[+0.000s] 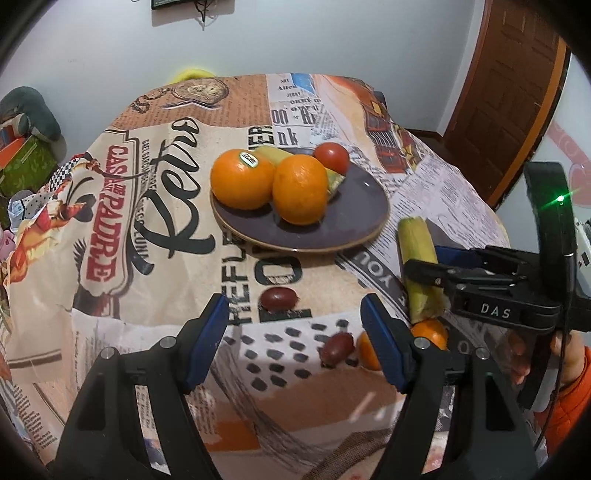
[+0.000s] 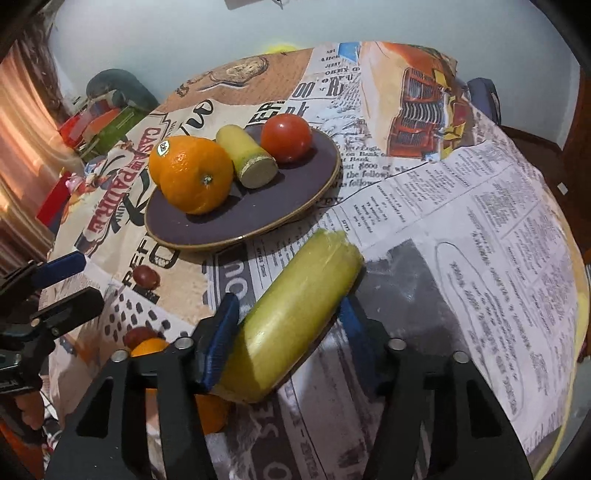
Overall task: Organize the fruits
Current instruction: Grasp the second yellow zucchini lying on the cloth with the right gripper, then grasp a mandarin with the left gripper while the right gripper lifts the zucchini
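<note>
A yellow-green stalk piece (image 2: 295, 314) is clamped in the right gripper (image 2: 288, 332), above the tablecloth (image 2: 461, 221).
The left gripper (image 1: 295, 336) is held wide apart (nothing between its fingers); beyond, two oranges (image 1: 271, 181) are seen on the plate (image 1: 332, 225).

Lived-in home room, round table under a retro newspaper-print tablecloth (image 1: 155, 221), purple plate (image 1: 343, 225) of fruit, brown panelled wooden door (image 1: 509, 96), pale plastered wall (image 1: 332, 33), cluttered boxes (image 1: 22, 155) beside it
</note>
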Motion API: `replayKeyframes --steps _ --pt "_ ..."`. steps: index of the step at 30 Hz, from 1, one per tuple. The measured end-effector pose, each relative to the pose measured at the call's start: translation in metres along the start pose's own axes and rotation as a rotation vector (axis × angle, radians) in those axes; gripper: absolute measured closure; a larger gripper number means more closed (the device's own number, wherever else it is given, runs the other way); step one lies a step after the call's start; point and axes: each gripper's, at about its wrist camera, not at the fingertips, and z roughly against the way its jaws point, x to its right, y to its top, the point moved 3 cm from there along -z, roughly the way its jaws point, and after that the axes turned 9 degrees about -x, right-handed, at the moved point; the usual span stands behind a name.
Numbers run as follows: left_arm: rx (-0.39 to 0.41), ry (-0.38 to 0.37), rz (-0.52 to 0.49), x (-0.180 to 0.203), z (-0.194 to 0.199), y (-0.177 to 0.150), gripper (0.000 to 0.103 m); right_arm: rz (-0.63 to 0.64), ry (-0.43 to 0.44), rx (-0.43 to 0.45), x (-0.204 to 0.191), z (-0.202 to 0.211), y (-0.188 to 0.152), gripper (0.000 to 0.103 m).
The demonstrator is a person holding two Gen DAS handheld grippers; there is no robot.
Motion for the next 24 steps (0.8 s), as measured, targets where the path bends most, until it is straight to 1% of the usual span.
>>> replayKeyframes --steps 3,6,11,12,13,14,19,21,24 --pt "-0.008 0.000 -0.009 0.006 0.002 -0.004 0.030 0.017 -0.023 0.002 0.005 0.009 -0.008 0.068" --pt "-0.011 -0.012 -0.011 0.011 0.005 -0.008 0.030 0.031 -0.050 0.005 0.011 0.020 -0.019 0.073" --pt "-0.036 -0.050 -0.009 0.022 0.004 -0.018 0.030 0.043 -0.083 -0.004 0.018 0.035 -0.038 0.078" --pt "-0.041 -0.058 -0.014 0.025 0.003 -0.020 0.032 0.046 -0.087 -0.004 0.019 0.039 -0.041 0.079" --pt "-0.044 -0.062 -0.022 0.029 0.002 -0.022 0.036 0.048 -0.088 -0.005 0.019 0.040 -0.042 0.080" --pt "-0.050 -0.063 -0.034 0.033 0.001 -0.023 0.039 0.049 -0.091 -0.005 0.020 0.042 -0.043 0.081" --pt "-0.071 -0.058 -0.088 0.050 -0.008 -0.024 0.056 0.048 -0.087 0.001 0.026 0.043 -0.038 0.081" --pt "-0.082 -0.057 -0.101 0.055 -0.013 -0.023 0.059 0.045 -0.073 0.002 0.027 0.041 -0.035 0.081" --pt "-0.091 -0.044 -0.113 0.058 -0.020 -0.020 0.060 0.053 -0.042 -0.006 0.024 0.034 -0.030 0.081"
